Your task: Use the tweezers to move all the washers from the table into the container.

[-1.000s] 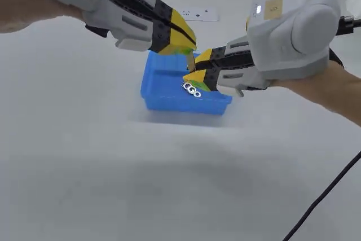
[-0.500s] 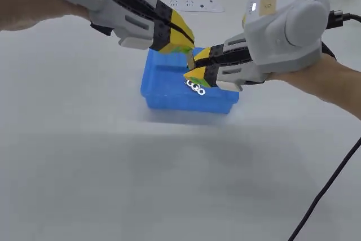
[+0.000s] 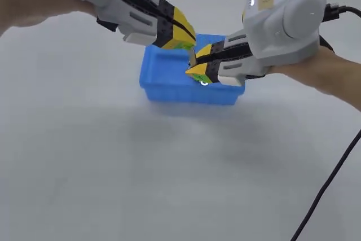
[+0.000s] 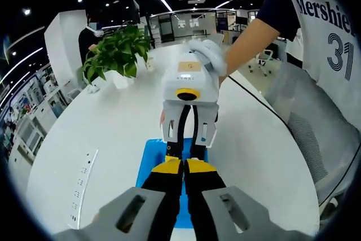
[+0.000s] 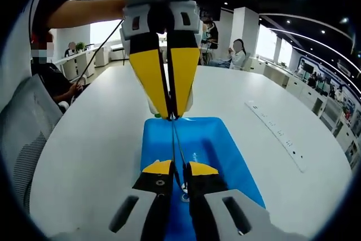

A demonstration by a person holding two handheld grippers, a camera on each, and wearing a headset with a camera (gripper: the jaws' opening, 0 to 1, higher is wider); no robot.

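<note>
While both grippers meet over the container (image 3: 163, 87): tweezers (image 5: 174, 139), long axis jaw to jaw. Left gripper (image 3: 189, 40) clamps the far end; right gripper (image 3: 196, 70) pinches near the tips. Washer (image 3: 204, 82) sits just below the right gripper, within the container walls.

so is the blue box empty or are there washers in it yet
Not empty: at least one washer shows on the floor of the blue box. How many in all, cannot tell.
</note>
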